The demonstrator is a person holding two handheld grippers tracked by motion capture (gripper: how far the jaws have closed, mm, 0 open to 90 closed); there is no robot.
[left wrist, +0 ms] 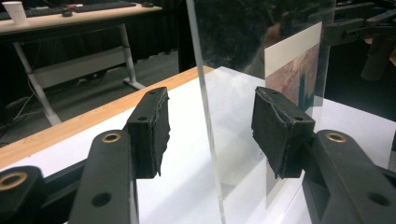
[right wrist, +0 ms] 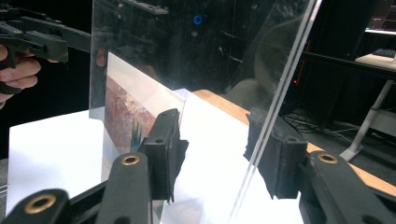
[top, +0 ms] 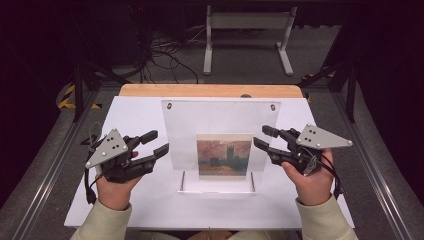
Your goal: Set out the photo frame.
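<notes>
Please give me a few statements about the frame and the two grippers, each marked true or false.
1. The clear frame stands upright on the white board. True.
2. The picture in the frame shows a red sports car. False: it is a reddish painting with a dark tower shape.
3. The left gripper has one edge of the frame between its fingers with gaps on both sides. True.
4. The right gripper lies on the board far from the frame. False: a hand holds it at the frame's other edge, which runs between its fingers.
5. The frame lies flat. False: it stands on its base.
</notes>
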